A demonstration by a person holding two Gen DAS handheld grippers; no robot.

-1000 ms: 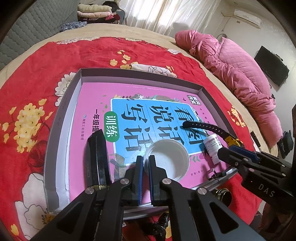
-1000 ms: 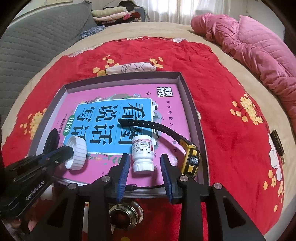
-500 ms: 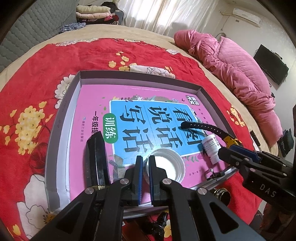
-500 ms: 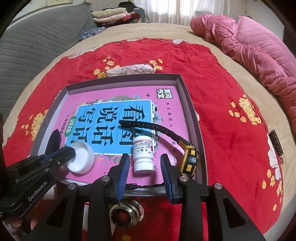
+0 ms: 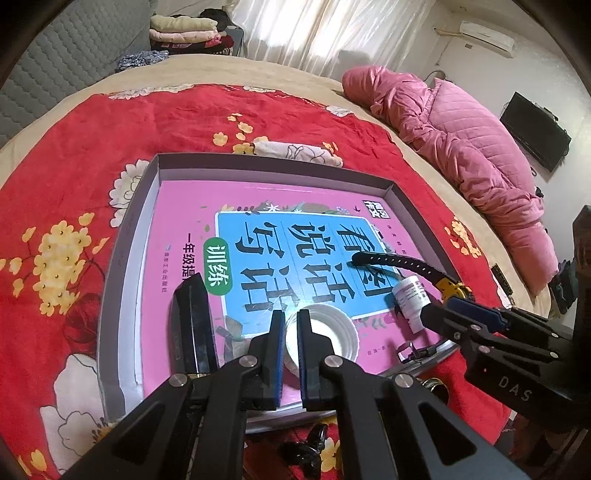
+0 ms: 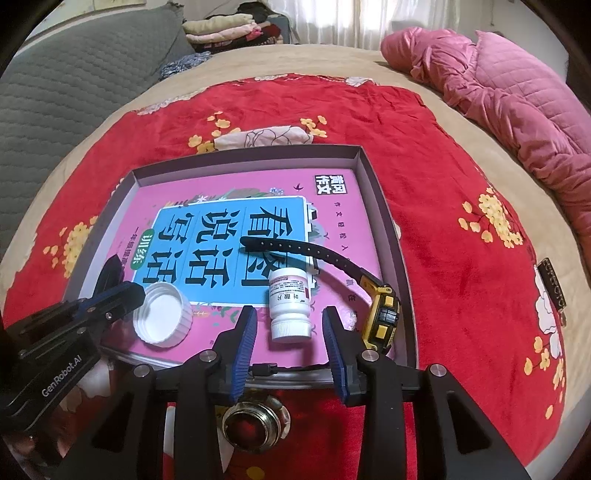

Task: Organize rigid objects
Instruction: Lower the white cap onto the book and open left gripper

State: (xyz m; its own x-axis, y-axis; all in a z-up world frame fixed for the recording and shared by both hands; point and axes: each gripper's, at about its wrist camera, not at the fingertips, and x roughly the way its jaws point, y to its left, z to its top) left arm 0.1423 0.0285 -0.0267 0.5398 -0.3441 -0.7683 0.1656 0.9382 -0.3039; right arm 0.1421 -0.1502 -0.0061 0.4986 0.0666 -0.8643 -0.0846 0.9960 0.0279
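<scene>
A shallow grey box on the red bedspread holds a pink and blue book. On the book lie a white lid, a white pill bottle, a yellow and black watch and a black flat object. My left gripper is shut on the lid's rim, low over the book. My right gripper is open, its fingers on either side of the bottle's cap end.
A brass fitting lies on the bedspread just below the box's near wall. A small black object lies there too. A pink quilted jacket sits at the bed's far right. Folded clothes are stacked at the back.
The lid, held in my left gripper, has come down and nearer to the box's front edge. The right gripper and the bottle have stayed about the same.
</scene>
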